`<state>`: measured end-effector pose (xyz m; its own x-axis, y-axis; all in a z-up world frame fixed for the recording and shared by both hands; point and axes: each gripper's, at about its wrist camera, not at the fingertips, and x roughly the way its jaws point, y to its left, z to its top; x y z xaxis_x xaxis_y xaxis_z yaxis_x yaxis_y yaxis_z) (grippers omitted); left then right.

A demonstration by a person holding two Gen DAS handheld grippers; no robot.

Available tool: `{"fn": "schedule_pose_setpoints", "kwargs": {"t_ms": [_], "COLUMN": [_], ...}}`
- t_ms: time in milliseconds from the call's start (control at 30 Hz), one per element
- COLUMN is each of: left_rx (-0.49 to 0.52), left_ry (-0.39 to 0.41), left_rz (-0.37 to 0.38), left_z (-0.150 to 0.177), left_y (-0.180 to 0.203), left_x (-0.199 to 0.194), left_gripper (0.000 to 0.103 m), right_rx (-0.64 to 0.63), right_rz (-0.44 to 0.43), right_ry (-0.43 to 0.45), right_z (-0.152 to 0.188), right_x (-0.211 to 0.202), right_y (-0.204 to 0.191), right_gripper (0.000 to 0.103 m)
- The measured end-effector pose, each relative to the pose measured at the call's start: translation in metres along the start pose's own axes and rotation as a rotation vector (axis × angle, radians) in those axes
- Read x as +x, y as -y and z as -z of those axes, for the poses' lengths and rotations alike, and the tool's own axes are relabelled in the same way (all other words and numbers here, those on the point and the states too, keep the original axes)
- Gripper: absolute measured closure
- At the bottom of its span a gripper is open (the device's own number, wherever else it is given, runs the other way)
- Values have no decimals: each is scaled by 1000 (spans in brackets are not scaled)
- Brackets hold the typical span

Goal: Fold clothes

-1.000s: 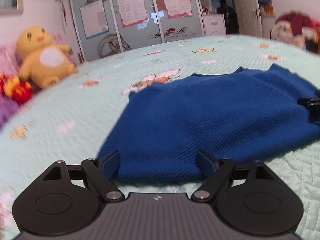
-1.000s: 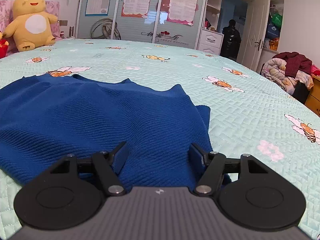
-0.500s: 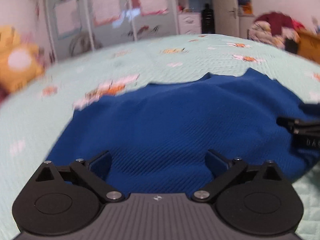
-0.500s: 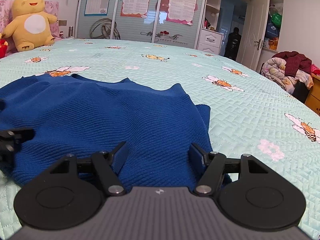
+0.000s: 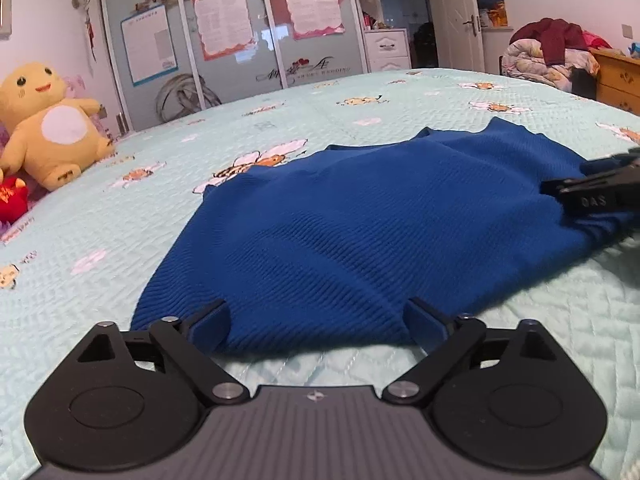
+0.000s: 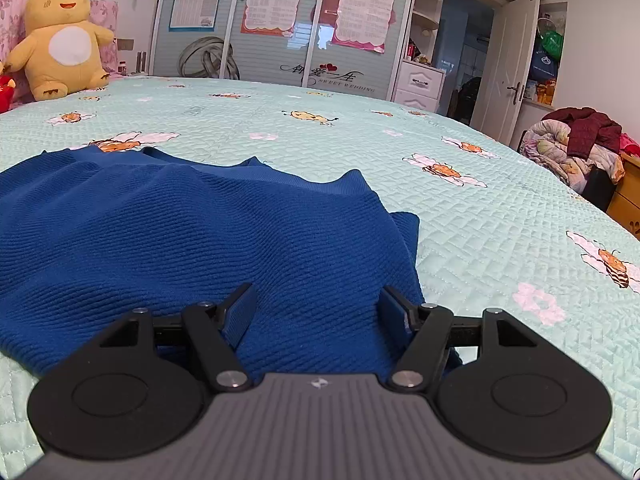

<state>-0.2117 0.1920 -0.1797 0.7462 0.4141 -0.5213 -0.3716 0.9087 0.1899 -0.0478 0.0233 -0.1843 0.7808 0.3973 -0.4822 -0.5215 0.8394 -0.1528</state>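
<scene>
A blue knit sweater [image 5: 360, 220] lies spread on the mint quilted bed [image 5: 100, 248]. My left gripper [image 5: 316, 312] sits low at the sweater's near hem. Its jaws are closing, the hem edge lies between them, and the pads do not press on it. In the right wrist view the same sweater [image 6: 180, 232] fills the left half. My right gripper [image 6: 316, 300] stands wide over its near right corner, with fabric between the fingers but not pinched. That right gripper [image 5: 592, 196] also shows at the right edge of the left wrist view, resting on the sweater.
A yellow plush toy [image 5: 48, 124] sits at the bed's far left, with a red toy [image 5: 12, 200] beside it. Mirrored wardrobe doors [image 6: 280, 40] stand behind the bed. A heap of bedding and clothes [image 6: 572, 144] and a wooden dresser [image 5: 616, 76] are at the right.
My left gripper swung over the sweater and came back to its near hem, with jaws wider than a second ago. Its tip has left the right wrist view. The right gripper has not moved.
</scene>
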Motion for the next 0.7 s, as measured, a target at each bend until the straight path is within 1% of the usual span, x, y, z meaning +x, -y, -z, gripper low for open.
{"fn": "schedule_pose_setpoints", "kwargs": {"t_ms": [133,233,300,367,433,533,633,700], "left_rx": [22,37,17,-23,-46,-47,-49,-40], "left_ry": [-10,-24,3,36,63,89,47,-32], "left_rz": [-6,-12,-24,-18,-20,-35,-52,-63], "left_z": [-1,-9,-21,-38,-55,-76,-74,-55], "left_y": [3,2,-3,-10,-13,-16,-16,-17], "left_x": [-7,-6,-8,-5,3,21,46,66], "left_gripper": [8,13,14,14,14,14,14,12], "right_rx": [-2,0,2,3,4,5,7,6], "right_rz": [2,1,0,-1,-1,-1,-2,-3], "right_ry": [1,2,2,2,2,1,1,1], "right_z": [0,1,1,1,1,1,1,1], "right_x": [0,0,0,0,0,0,1,1], "right_y": [0,0,0,0,-1,-1,-1,-1], "right_gripper": [35,34,34,34,34,34,34,34]}}
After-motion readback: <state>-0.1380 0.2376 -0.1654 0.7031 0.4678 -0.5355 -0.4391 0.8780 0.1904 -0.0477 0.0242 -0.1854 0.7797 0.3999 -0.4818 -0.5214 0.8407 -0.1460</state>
